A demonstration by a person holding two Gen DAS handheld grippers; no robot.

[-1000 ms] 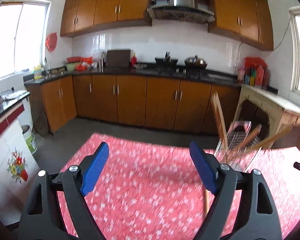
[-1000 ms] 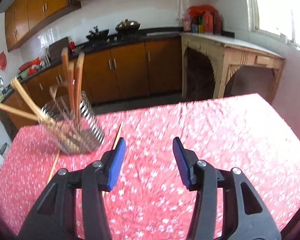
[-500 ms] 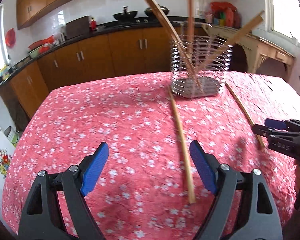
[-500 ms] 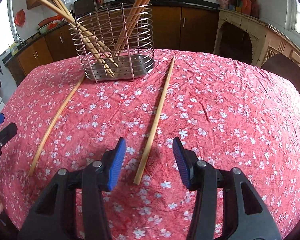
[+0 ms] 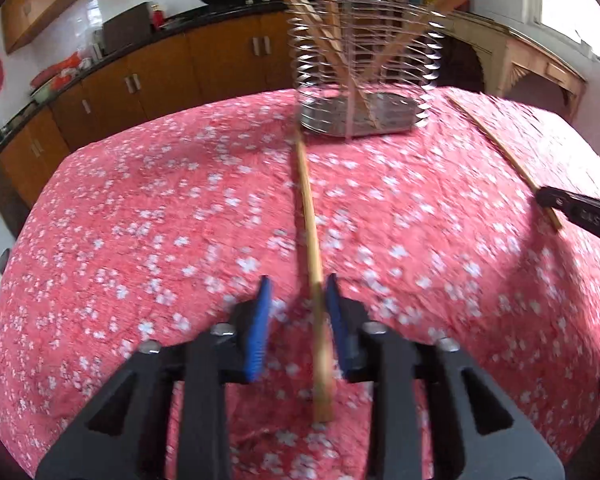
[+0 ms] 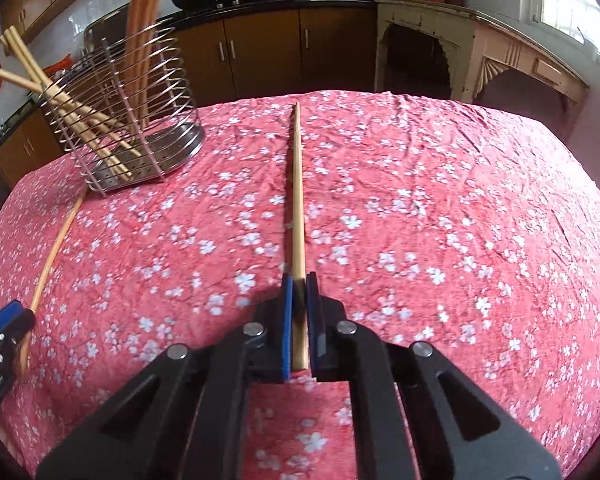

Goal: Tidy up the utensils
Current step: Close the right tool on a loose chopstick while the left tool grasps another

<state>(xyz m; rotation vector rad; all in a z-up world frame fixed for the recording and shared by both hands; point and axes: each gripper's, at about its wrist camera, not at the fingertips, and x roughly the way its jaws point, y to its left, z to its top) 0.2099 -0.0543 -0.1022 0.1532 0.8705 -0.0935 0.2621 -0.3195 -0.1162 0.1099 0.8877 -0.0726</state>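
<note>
The right gripper (image 6: 299, 286) has its blue pads clamped on the near end of a long pale wooden chopstick (image 6: 297, 184) lying on the red flower-print tablecloth (image 6: 440, 220). The left gripper (image 5: 296, 300) is closing around a second wooden chopstick (image 5: 311, 224), a gap remaining at its left pad. Both sticks point toward the round wire utensil basket (image 5: 364, 76), where more chopsticks lean.

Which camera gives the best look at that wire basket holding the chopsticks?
The right wrist view: the wire basket shows whole and fairly sharp, with chopsticks leaning inside. The left wrist view shows the same basket head-on but blurred, its top cut off.
</note>
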